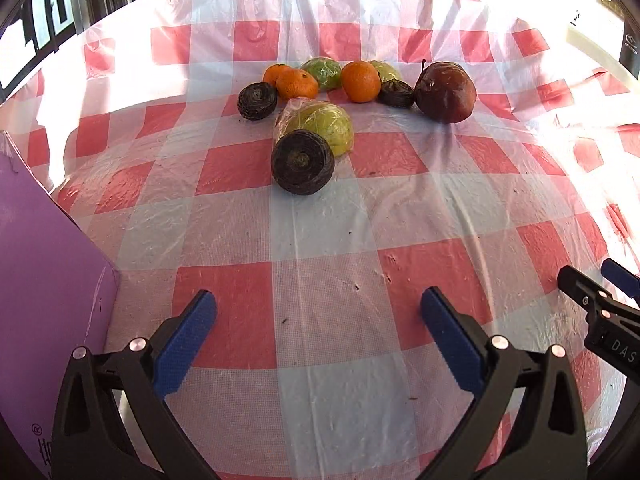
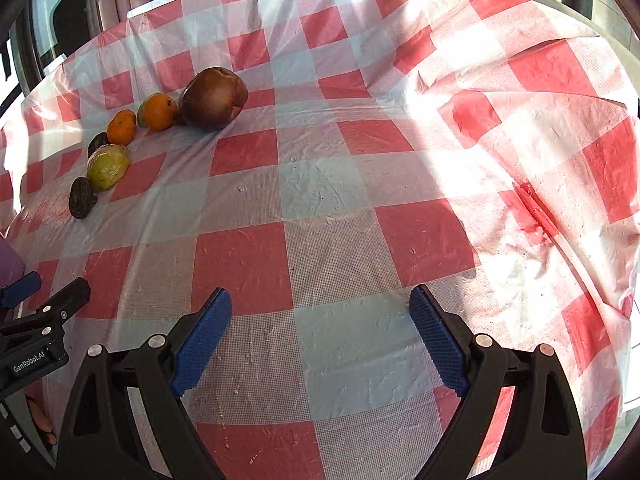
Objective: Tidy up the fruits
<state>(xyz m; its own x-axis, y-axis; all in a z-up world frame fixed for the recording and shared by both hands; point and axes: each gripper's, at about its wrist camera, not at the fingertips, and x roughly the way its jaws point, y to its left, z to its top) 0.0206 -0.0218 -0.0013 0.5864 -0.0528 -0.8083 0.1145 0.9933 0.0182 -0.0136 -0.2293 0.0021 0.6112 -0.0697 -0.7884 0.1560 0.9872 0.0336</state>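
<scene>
Fruit is clustered on a red-and-white checked tablecloth [image 1: 320, 240]. In the left wrist view the nearest piece is a dark wrinkled fruit [image 1: 302, 161], touching a plastic-wrapped green fruit [image 1: 324, 122] behind it. Farther back lie oranges [image 1: 297, 83] [image 1: 361, 81], two more wrapped green fruits [image 1: 322, 72], two other dark fruits [image 1: 257, 101] and a large dark red fruit [image 1: 445, 92]. My left gripper [image 1: 318, 308] is open, well short of the fruit. My right gripper [image 2: 320, 308] is open over bare cloth; the large red fruit [image 2: 214, 98] lies far to its upper left.
A purple box [image 1: 44, 280] stands at the left edge, close to my left gripper. The cloth is rumpled and folded on the right side [image 2: 540, 200]. Windows and dark frames lie beyond the table's far edge.
</scene>
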